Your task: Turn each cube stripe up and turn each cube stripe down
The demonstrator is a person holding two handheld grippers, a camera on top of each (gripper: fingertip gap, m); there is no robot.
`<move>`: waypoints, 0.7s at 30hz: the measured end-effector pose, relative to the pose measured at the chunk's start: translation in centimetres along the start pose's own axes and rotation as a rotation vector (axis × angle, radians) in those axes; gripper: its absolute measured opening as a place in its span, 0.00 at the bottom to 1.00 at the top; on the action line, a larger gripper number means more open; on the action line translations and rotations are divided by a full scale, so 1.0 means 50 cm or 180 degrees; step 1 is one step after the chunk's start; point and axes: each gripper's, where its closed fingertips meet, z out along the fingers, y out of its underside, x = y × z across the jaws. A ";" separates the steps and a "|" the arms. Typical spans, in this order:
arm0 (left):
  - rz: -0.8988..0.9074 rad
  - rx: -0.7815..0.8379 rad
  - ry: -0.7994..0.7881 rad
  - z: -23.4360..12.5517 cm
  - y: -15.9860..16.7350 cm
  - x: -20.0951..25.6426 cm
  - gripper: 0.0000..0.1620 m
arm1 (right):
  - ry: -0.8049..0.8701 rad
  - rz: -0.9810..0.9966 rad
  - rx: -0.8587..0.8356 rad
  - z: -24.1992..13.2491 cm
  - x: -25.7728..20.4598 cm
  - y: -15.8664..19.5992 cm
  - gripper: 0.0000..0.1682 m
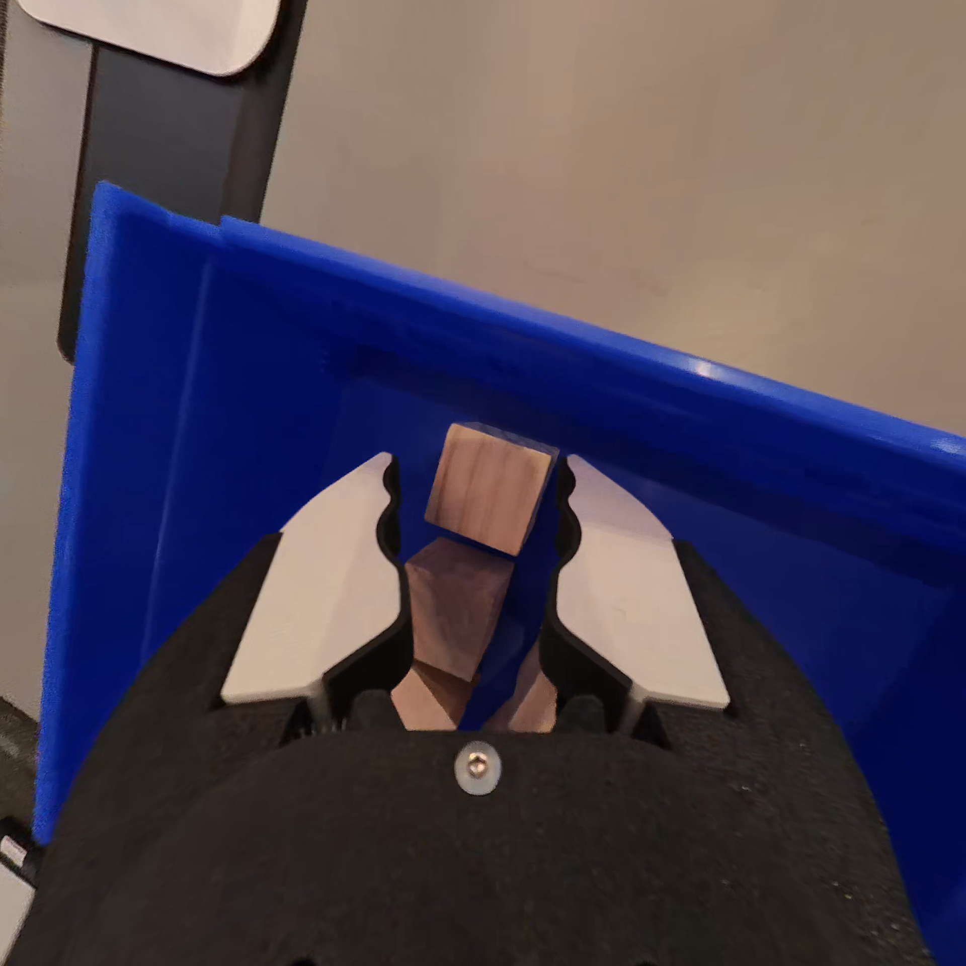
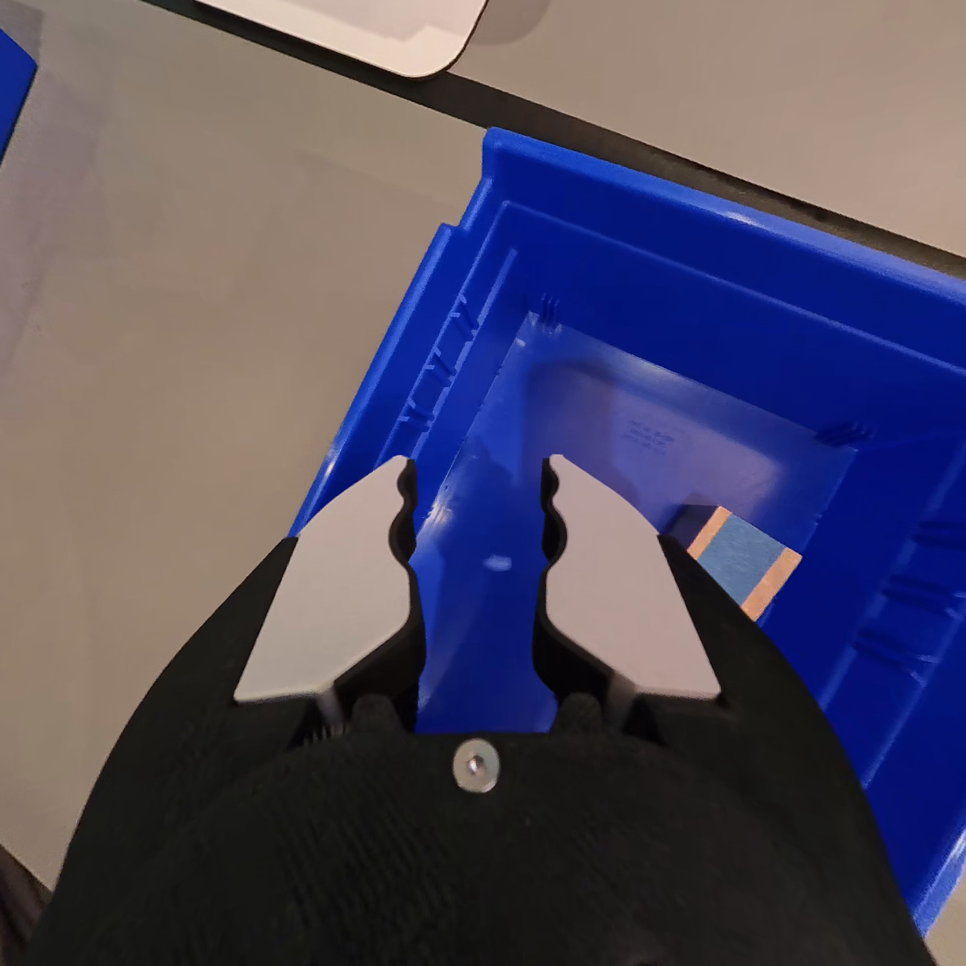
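In the left wrist view, several wooden cubes lie inside a blue bin (image 1: 251, 418). One light cube (image 1: 489, 489) sits by the far wall, and a darker cube (image 1: 452, 611) lies nearer; no stripe shows on them. My left gripper (image 1: 476, 465) is open above them, and the light cube lies between its fingertips, untouched. In the right wrist view, a second blue bin (image 2: 679, 251) holds one wooden cube (image 2: 742, 562) with a blue stripe facing up, partly hidden behind my right finger. My right gripper (image 2: 476, 465) is open and empty over the bin floor.
Both bins stand on a grey table (image 2: 183, 313). A white board (image 2: 366, 31) lies at the table's far side. A dark post (image 1: 172, 172) stands behind the left bin. A blue edge (image 2: 13, 99) shows at the far left of the right wrist view.
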 end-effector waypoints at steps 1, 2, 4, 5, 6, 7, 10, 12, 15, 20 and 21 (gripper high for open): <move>0.0007 0.0003 0.0041 0.006 -0.001 0.002 0.35 | -0.0016 -0.0013 -0.0004 0.000 -0.002 0.000 0.28; 0.0005 -0.0009 0.0053 0.012 0.000 0.001 0.35 | -0.0027 -0.0024 -0.0006 0.000 -0.004 0.000 0.28; -0.0028 -0.0119 0.0163 0.023 0.011 0.008 0.35 | -0.0074 -0.0036 -0.0008 0.001 -0.009 0.000 0.28; -0.0033 -0.0180 0.0163 0.028 0.017 0.007 0.37 | -0.0132 -0.0036 -0.0002 0.002 -0.014 -0.001 0.27; -0.0032 -0.0226 0.0168 0.033 0.022 0.006 0.36 | -0.0192 -0.0030 0.0005 0.003 -0.020 -0.002 0.27; -0.0034 -0.0270 0.0205 0.038 0.027 0.009 0.35 | -0.0241 -0.0025 0.0008 0.004 -0.025 -0.003 0.27; -0.0058 -0.0411 0.0244 0.050 0.040 0.010 0.34 | -0.0313 -0.0041 -0.0011 0.006 -0.035 -0.003 0.27; -0.0046 -0.0454 0.0257 0.049 0.042 0.014 0.32 | -0.0315 -0.0057 -0.0019 0.007 -0.037 -0.002 0.27; 0.0011 -0.0549 0.0233 0.041 0.047 0.016 0.31 | -0.0335 -0.0072 -0.0027 0.007 -0.041 -0.002 0.26; -0.0043 -0.0351 -0.0269 -0.032 0.019 -0.025 0.31 | -0.0315 -0.0119 -0.0013 0.002 -0.043 -0.004 0.26; -0.0038 -0.0156 -0.0427 -0.062 -0.001 -0.035 0.31 | -0.0312 -0.0124 0.0002 0.000 -0.044 -0.006 0.26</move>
